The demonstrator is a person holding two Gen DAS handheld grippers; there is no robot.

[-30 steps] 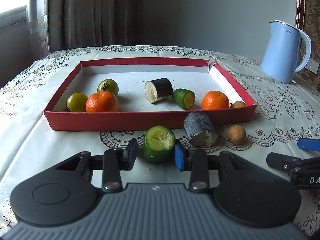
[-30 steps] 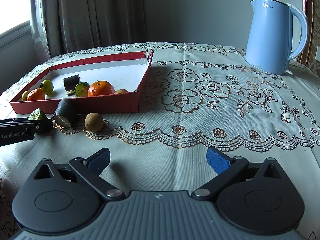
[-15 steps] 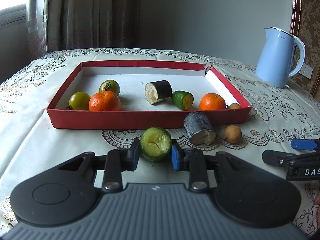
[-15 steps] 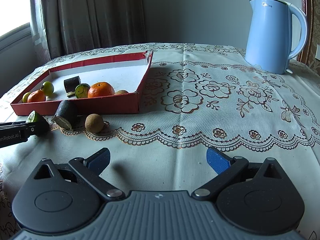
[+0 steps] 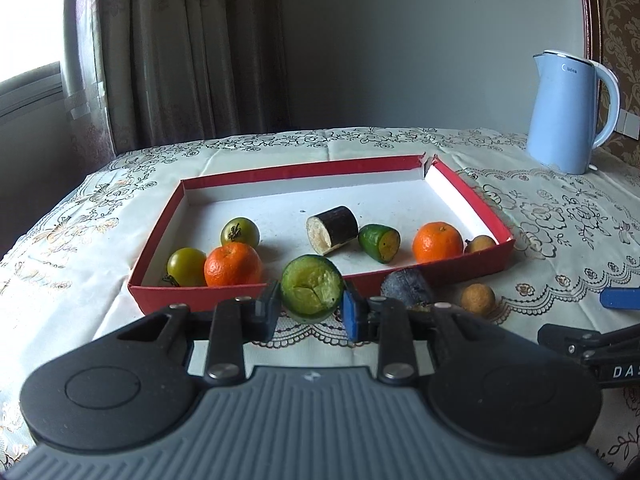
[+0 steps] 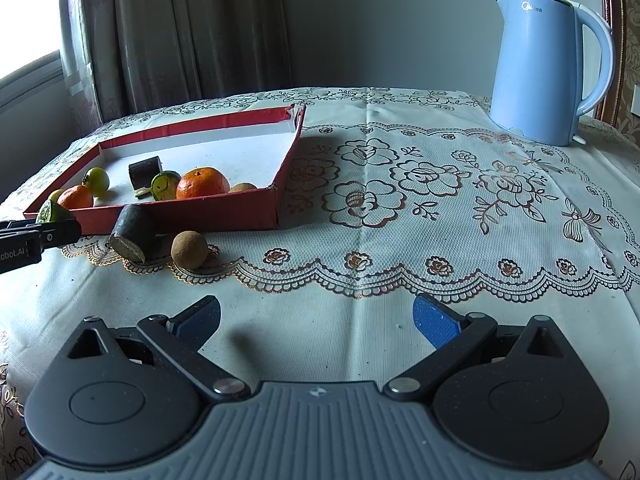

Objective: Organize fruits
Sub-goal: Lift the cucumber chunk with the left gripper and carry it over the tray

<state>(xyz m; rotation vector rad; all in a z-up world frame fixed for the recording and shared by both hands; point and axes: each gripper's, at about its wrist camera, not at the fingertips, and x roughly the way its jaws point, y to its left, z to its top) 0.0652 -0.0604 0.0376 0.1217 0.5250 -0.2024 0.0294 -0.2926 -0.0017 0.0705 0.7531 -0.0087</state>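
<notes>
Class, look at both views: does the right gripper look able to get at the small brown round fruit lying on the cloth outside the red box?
Probably yes. The right gripper is open and empty, only bare tablecloth lies before the brown fruit, and the dark cut piece sits beside it.

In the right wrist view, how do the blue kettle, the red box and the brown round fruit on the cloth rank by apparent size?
Largest to smallest as they look:
1. red box
2. blue kettle, close to the box; it stands farther away, so unsure
3. brown round fruit, clearly smallest
</notes>
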